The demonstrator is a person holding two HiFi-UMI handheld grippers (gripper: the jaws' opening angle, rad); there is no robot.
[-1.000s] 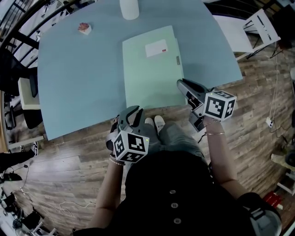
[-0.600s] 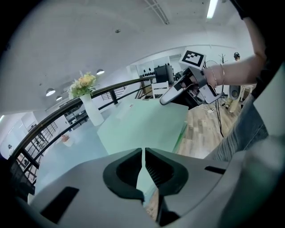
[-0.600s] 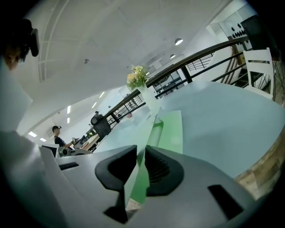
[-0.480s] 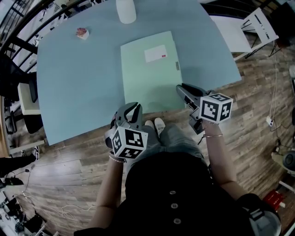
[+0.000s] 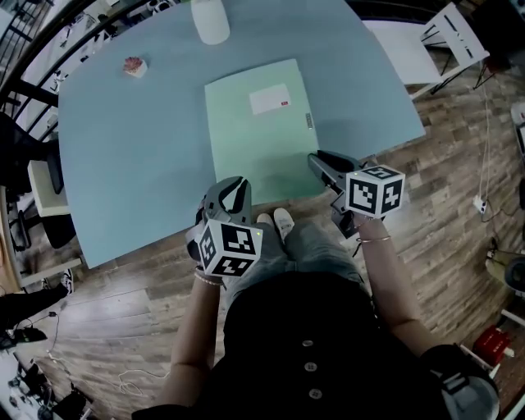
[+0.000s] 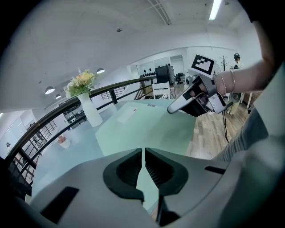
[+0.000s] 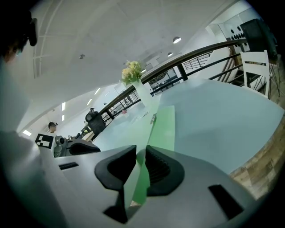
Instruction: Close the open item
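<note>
A pale green file box (image 5: 254, 135) lies flat on the light blue table (image 5: 139, 156), lid down, with a white label (image 5: 269, 99) on top and a clasp (image 5: 309, 120) on its right edge. My left gripper (image 5: 232, 185) hangs at the table's near edge, just short of the box's front left corner, shut and holding nothing (image 6: 143, 153). My right gripper (image 5: 315, 159) sits at the box's near right corner. Its jaws have just been opening and stand slightly apart (image 7: 140, 156). The box's bright green side (image 7: 164, 127) shows through the gap, with no pad pressing on it.
A white vase (image 5: 211, 20) with flowers stands at the table's far edge, and a small pink object (image 5: 133, 66) lies far left. A white chair (image 5: 459, 33) is beyond the table's right corner. My legs and shoes (image 5: 273, 220) are below the near edge, above the wood floor.
My left gripper has moved forward up to the table's near edge. My right gripper has sunk a little at the box's near right corner. The box has not moved on the table.
</note>
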